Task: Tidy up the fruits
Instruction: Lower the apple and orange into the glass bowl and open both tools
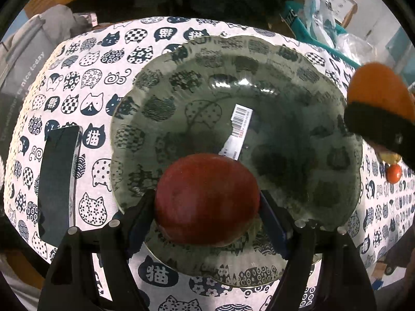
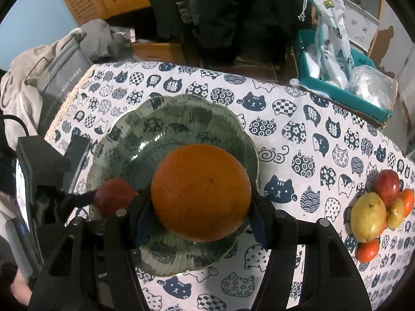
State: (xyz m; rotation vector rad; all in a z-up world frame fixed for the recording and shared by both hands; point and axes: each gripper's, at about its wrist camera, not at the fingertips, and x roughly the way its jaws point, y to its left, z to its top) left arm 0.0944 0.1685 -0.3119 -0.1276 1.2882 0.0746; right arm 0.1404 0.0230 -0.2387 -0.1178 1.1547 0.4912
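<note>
A dark red apple (image 1: 207,198) and an orange (image 2: 201,191) hang over the green-tinted scalloped glass plate (image 1: 272,59).

Colours & patterns
Dark red apple (image 1: 207,199), orange (image 2: 201,193) deep orange, plate (image 1: 285,59) smoky grey-green glass; tablecloth (image 2: 298,119) white w/ navy cat prints.

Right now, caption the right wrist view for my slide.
Right gripper holds an orange over the glass plate.
</note>
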